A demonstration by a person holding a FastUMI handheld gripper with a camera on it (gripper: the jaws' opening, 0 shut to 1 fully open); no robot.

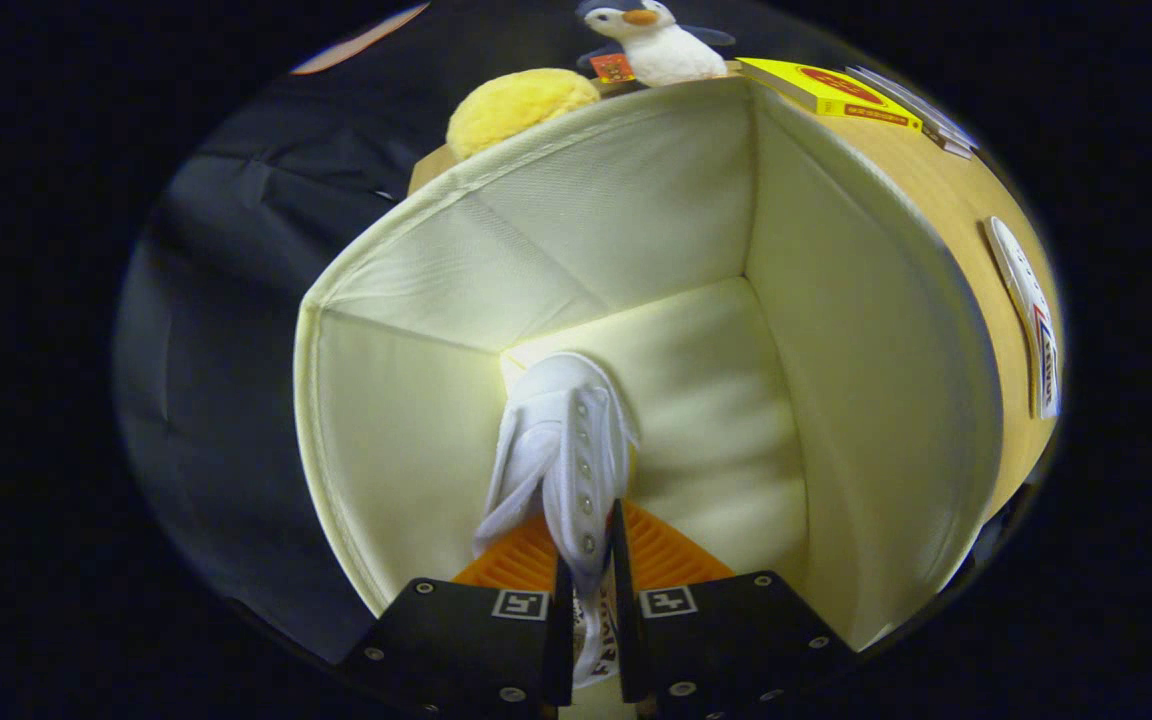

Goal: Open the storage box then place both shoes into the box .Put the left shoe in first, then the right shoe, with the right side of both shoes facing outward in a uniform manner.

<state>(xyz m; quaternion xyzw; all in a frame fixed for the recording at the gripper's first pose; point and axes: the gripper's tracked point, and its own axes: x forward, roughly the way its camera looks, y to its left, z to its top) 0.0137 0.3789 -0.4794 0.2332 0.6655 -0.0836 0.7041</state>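
Note:
My gripper [588,545] is shut on a white lace-up shoe [561,450], both fingers pressing its upper near the eyelets. The shoe hangs toe-first ahead of the fingers, inside the open cream fabric storage box [876,330], with its toe down near the box floor by the left wall. The second white shoe [1031,320] lies on the wooden table to the right of the box, outside it.
Beyond the box's far rim sit a yellow fluffy ball [516,105] and a plush penguin [651,40]. A yellow flat box [826,90] and a thin booklet [921,110] lie on the wooden table [946,190] at the back right.

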